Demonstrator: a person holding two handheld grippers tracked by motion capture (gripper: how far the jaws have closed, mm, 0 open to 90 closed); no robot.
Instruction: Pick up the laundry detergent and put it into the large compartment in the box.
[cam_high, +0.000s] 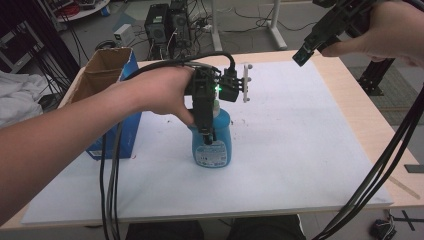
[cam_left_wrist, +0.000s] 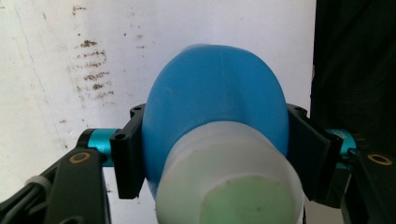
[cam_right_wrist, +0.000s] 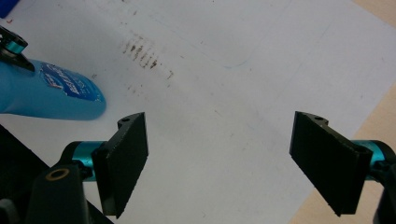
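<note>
A blue plastic bottle (cam_high: 212, 142) stands upright on the white sheet (cam_high: 300, 140) that covers the pale wooden bench (cam_high: 372, 125), near the middle and just beside an open cardboard box (cam_high: 102, 70) with blue sides. The bottle is smooth and oval in cross-section, with a rounded shoulder, a printed label on its front and a cloudy white cap (cam_left_wrist: 229, 182) with a pale green top.

The left tongs (cam_high: 207, 131) come down from above on the bottle. In the left gripper view their two flat black pads sit against the bottle's (cam_left_wrist: 215, 107) shoulder, one on each side, with the cap between them close to the camera; they hold it.

The right tongs (cam_right_wrist: 231, 163) are held high over the far right corner of the bench (cam_high: 312, 47), well apart from the bottle. Their flat, wedge-shaped black pads stand wide apart with nothing between them, above bare sheet (cam_right_wrist: 233, 70). That sheet is matte and carries a patch of small brown smudges. The bottle's lower part (cam_right_wrist: 51, 93) shows at the left edge of the right gripper view.
</note>
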